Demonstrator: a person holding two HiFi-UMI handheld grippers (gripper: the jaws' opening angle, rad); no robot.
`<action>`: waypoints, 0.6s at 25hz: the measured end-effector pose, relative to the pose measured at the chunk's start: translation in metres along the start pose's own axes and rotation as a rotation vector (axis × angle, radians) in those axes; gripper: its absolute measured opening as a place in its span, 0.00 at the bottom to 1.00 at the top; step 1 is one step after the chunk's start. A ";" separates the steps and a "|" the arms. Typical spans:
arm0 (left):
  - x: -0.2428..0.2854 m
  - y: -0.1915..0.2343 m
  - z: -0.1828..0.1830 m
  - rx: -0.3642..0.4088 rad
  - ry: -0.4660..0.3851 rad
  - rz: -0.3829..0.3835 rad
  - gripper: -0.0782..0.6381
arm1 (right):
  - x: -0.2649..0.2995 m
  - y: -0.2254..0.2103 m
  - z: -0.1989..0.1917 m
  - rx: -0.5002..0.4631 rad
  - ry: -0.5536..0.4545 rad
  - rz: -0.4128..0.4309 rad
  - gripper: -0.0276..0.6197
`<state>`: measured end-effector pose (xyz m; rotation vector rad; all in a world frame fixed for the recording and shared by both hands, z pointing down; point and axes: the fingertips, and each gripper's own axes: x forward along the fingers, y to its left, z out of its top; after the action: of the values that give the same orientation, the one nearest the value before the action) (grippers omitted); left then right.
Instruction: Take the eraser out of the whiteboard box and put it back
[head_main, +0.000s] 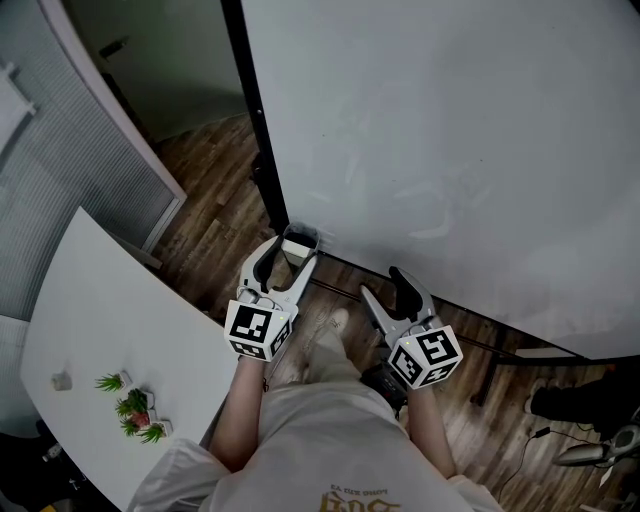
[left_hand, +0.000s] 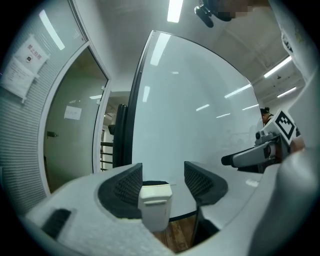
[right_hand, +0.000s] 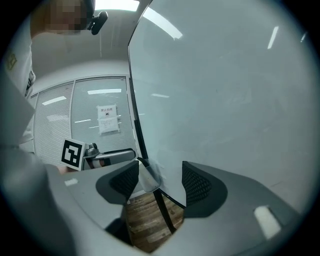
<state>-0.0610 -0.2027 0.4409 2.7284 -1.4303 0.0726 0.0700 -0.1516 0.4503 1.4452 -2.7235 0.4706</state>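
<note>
Whiteboard box (head_main: 298, 241) (white, mounted low on the whiteboard (head_main: 450, 140)) is seen between the open left tongs (head_main: 293, 247), ungripped. The right tongs (head_main: 380, 281) are held open, empty.

This looks like an office or meeting room. A large whiteboard (head_main: 450, 150) on a dark frame fills one side, with a whiteboard box (head_main: 298, 243) at its lower corner. Beside it run partition walls with slatted blinds (head_main: 60, 160), one bearing a posted paper notice (right_hand: 108, 119). A white desk (head_main: 100, 300) carries a small potted plant (head_main: 130, 405). The floor (head_main: 210, 170) is wood-patterned, and strip lights (left_hand: 175, 10) are set in the ceiling.
</note>
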 end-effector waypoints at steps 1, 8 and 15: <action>-0.002 -0.002 0.000 -0.002 -0.002 -0.004 0.46 | -0.002 0.001 0.001 0.001 -0.008 0.000 0.46; -0.019 -0.012 0.012 0.007 -0.036 0.001 0.44 | -0.014 0.009 0.008 -0.019 -0.040 -0.015 0.46; -0.033 -0.011 0.020 -0.037 -0.063 0.035 0.32 | -0.026 0.019 0.016 -0.046 -0.078 -0.024 0.41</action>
<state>-0.0705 -0.1705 0.4182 2.6990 -1.4803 -0.0382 0.0714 -0.1251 0.4264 1.5147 -2.7525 0.3550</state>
